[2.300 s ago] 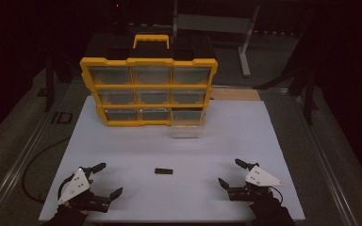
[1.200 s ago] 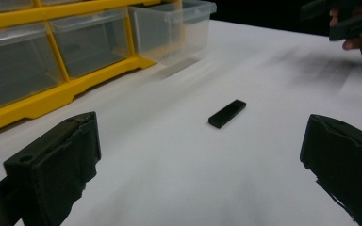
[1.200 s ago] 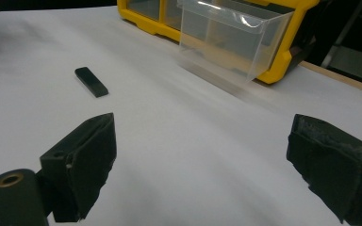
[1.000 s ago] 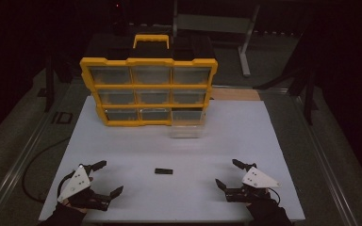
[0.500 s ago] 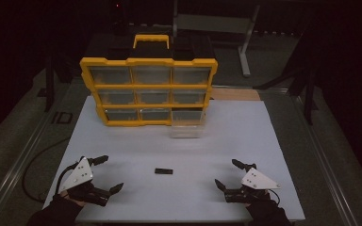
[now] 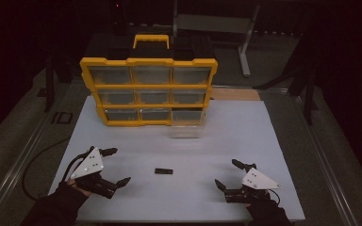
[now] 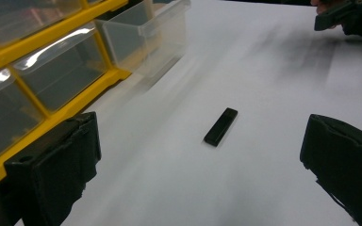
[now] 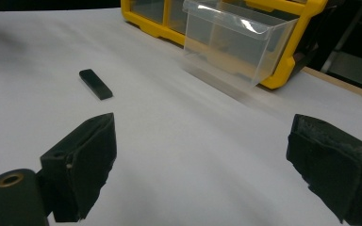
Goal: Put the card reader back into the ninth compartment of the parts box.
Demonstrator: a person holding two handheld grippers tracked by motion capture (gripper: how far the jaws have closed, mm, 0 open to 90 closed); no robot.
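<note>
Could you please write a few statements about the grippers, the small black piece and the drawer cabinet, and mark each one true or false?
1. The left gripper is open and holds nothing. True.
2. The small black piece is clamped in the right gripper. False: it lies flat on the white table, between the two grippers and apart from both; the right gripper is open.
3. One clear drawer sticks out of the bottom row of the yellow cabinet at its right end. True.
4. The cabinet lies flat on its back. False: it stands upright at the far side of the table, handle on top.
5. The black piece lies inside the clear drawer. False: it lies on the bare table, nearer the person.
</note>
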